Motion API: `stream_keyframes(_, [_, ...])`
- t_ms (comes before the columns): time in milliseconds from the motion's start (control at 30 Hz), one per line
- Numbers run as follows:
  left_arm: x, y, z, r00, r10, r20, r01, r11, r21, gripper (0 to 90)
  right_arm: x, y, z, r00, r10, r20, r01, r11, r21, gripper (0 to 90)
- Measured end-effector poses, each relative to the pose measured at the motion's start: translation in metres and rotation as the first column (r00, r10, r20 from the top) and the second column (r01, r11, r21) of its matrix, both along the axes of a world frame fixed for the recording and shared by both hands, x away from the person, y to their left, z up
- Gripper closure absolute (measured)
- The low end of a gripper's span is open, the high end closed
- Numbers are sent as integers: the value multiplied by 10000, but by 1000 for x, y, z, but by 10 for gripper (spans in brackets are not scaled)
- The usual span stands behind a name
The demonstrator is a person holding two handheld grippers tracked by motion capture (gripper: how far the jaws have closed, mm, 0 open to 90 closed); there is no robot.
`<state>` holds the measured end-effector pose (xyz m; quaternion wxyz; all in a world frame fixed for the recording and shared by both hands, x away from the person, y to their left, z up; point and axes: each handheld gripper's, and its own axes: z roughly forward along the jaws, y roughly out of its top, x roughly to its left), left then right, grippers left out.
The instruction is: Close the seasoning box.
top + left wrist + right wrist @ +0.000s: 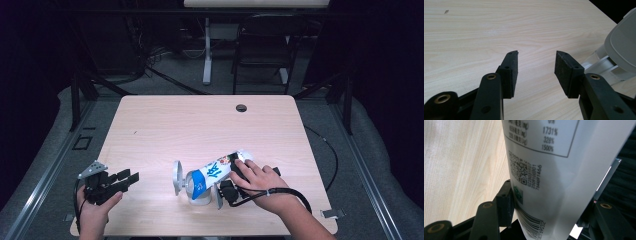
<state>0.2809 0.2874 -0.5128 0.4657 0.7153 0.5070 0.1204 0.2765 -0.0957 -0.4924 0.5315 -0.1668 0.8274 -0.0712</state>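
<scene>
Just right of the lower middle of the high view, the right gripper (231,176) clamps the tilted milk carton (216,172), apparently pouring into the white cup (199,194); righting it seems next, while the left gripper (125,179) waits open and empty.

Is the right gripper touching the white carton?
Touching. In the right gripper view, the carton sits between the right gripper jaws, and the left pad presses against its printed side.

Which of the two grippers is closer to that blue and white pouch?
Right. The right gripper is clamped around the pouch; the left gripper sits open, apart from it, toward the table's left edge.
</scene>
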Motion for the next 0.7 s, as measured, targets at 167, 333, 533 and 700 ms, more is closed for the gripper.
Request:
stream_keyframes(167, [0, 0, 0, 10000, -34, -39, 34, 10000, 42, 540, 0, -1, -1, 10000, 62, -24, -61, 9999, 105, 456])
stream_keyframes(333, [0, 0, 0, 10000, -43, -38, 43, 10000, 49, 540, 1, -1, -1, 9999, 91, -69, -90, 9999, 146, 456])
stream_keyframes(533, [0, 0, 0, 10000, 9, -8, -9, 10000, 11, 540, 1, -1, -1, 9999, 114, -92, -112, 9997, 194, 457])
stream_keyframes(700, [0, 0, 0, 10000, 5, -10, -5, 10000, 17, 540, 1, -1, -1, 9999, 88, -63, -87, 9999, 145, 457])
